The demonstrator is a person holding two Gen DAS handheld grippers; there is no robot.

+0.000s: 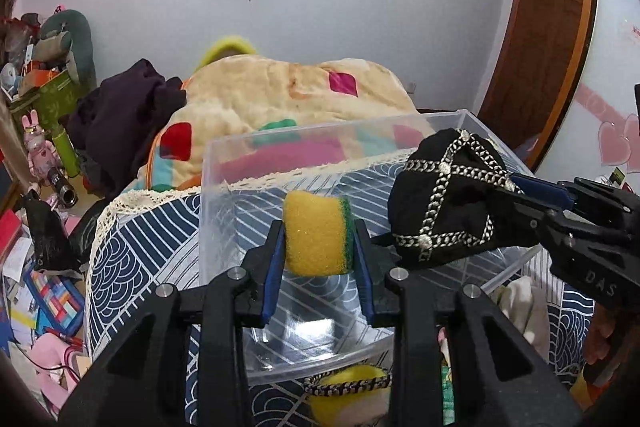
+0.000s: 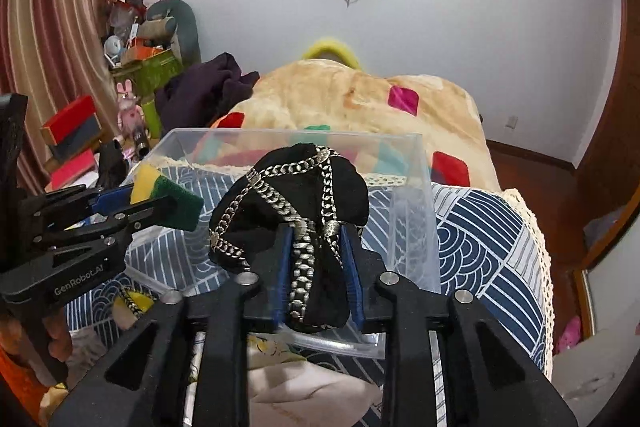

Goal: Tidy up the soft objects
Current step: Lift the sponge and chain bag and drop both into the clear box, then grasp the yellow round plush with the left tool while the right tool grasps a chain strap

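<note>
My left gripper (image 1: pixel 319 227) is shut on a yellow sponge with a green scouring side (image 1: pixel 316 233) and holds it above the clear plastic box (image 1: pixel 224 163). It also shows at the left of the right wrist view (image 2: pixel 152 199), with the sponge (image 2: pixel 168 197) in it. My right gripper (image 2: pixel 316 233) is shut on a black fabric pouch with silver chain trim (image 2: pixel 292 199), also held over the box (image 2: pixel 412 227). In the left wrist view the pouch (image 1: pixel 444 195) hangs at the right, over the box's right side.
The box stands on a blue-and-white patterned cloth (image 1: pixel 132 251) on the bed. A yellow item with chain trim (image 1: pixel 348 387) and pale soft items (image 2: pixel 316 387) lie before the box. A patchwork blanket (image 1: pixel 280 95) lies behind. Clutter fills the floor at left (image 1: pixel 36 267).
</note>
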